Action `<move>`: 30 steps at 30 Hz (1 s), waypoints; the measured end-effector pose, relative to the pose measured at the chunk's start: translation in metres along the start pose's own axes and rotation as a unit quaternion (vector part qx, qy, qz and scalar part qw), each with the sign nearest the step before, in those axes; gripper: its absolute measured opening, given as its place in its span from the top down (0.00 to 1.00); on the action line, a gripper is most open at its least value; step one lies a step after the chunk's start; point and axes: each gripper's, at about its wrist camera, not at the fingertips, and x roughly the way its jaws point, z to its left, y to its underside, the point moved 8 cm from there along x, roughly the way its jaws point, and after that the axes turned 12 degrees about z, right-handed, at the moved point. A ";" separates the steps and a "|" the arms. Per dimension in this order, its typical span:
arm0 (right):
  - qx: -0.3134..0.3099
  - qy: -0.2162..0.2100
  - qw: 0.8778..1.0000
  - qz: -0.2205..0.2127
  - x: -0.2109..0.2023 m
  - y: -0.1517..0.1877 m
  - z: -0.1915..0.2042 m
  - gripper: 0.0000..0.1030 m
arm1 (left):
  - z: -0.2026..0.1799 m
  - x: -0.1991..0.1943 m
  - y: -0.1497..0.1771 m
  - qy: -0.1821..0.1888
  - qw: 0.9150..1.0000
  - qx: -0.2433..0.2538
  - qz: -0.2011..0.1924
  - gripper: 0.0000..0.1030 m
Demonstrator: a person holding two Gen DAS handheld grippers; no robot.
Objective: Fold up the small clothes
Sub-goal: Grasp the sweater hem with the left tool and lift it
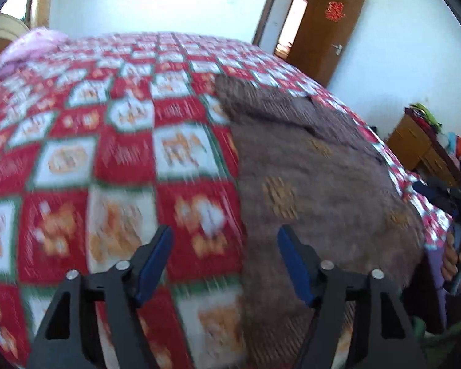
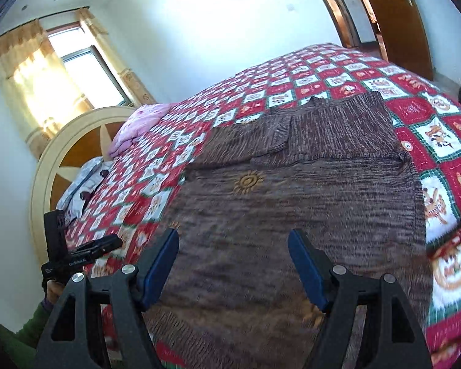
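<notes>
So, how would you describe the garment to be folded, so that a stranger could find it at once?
Start at the big bed with the red, white and green checked quilt. On the quilt, toward the side away from the pink pillow, lies a flat brown knitted sweater. It is the only dull brown thing on the bright quilt, with small gold sun motifs.

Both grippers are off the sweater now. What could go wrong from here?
1. The brown sweater has a sleeve folded across it; a careless regrab may drag that fold open.
2. Left gripper hangs over the sweater's left edge, partly above the quilt; closing there might pinch quilt along with knit.
3. Both views are blurred, so aim at the hem is uncertain. Right gripper is open and holds nothing.
</notes>
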 end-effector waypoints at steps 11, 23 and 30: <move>-0.020 0.034 0.999 0.013 -0.012 0.038 0.013 0.28 | -0.025 0.020 0.055 0.032 0.993 0.008 0.113 0.44; -0.005 -0.002 1.000 0.031 0.004 0.047 0.019 0.28 | -0.034 0.034 0.070 0.046 0.987 -0.031 0.151 0.90; -0.044 -0.012 0.995 0.089 0.044 0.065 0.044 0.28 | -0.061 0.035 0.042 0.102 0.985 -0.020 0.136 0.90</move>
